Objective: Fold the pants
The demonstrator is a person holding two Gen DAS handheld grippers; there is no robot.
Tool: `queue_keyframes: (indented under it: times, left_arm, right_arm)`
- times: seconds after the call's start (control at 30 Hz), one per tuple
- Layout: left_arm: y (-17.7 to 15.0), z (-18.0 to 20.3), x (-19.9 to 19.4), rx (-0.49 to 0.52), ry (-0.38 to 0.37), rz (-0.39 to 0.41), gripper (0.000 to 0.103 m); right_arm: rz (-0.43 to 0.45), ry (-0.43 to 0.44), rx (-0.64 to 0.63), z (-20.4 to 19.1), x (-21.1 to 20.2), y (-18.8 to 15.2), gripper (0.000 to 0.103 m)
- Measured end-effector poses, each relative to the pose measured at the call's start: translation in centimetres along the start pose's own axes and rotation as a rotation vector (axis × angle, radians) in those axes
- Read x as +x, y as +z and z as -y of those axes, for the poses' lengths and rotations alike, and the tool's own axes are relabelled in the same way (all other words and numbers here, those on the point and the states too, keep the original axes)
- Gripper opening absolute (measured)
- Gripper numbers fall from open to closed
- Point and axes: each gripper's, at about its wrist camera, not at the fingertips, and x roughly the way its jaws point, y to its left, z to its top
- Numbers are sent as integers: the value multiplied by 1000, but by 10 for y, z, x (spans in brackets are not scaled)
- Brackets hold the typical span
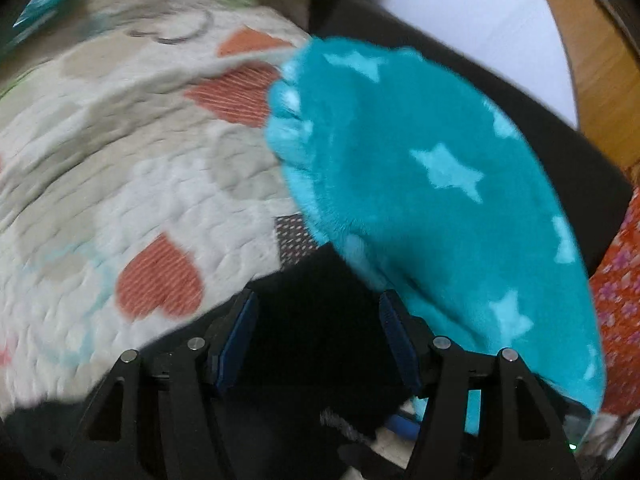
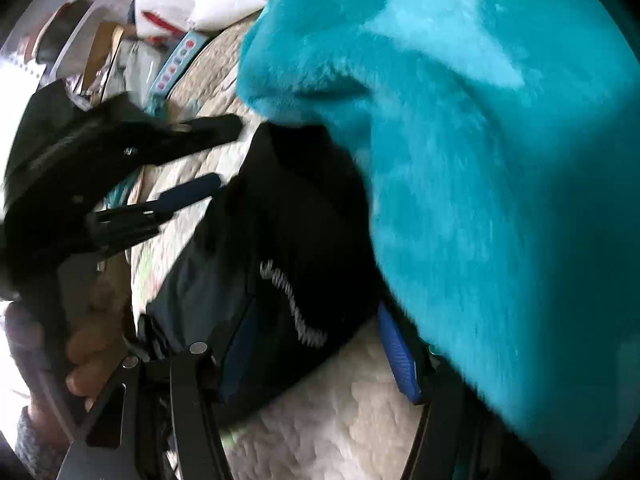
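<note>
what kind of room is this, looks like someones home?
Most likely a bedroom at home: the work surface is a bed with a quilted heart-print bedspread, a fluffy teal star-print blanket lies on it, and household clutter is piled beyond.

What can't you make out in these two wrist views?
- Black pants: full outline, hidden under the teal star fleece, right wrist view.
- Pants' white lettering: blurred, unreadable.
- Left hand-held gripper: whether its pads touch the pants; dark and blurred, left wrist view.
- Clutter beyond the quilt: blurred.
</note>
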Motion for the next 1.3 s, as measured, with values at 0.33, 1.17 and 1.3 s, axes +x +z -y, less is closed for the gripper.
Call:
queue_keyframes:
  times: [0.33,1.17,1.3]
  left_arm:
    - [3,30,32,182,163,-81,27]
    - [-137,-98,-185,-337,-75,398,10]
    - [-176,-141,-199,-453,-77,465,10]
  right_arm:
    - [-22,-47,-93,-12,10,18,33]
    - [114,25,-1009,-200,-28,-108,19]
    - [81,20,-1188,-231,-8,-147,19]
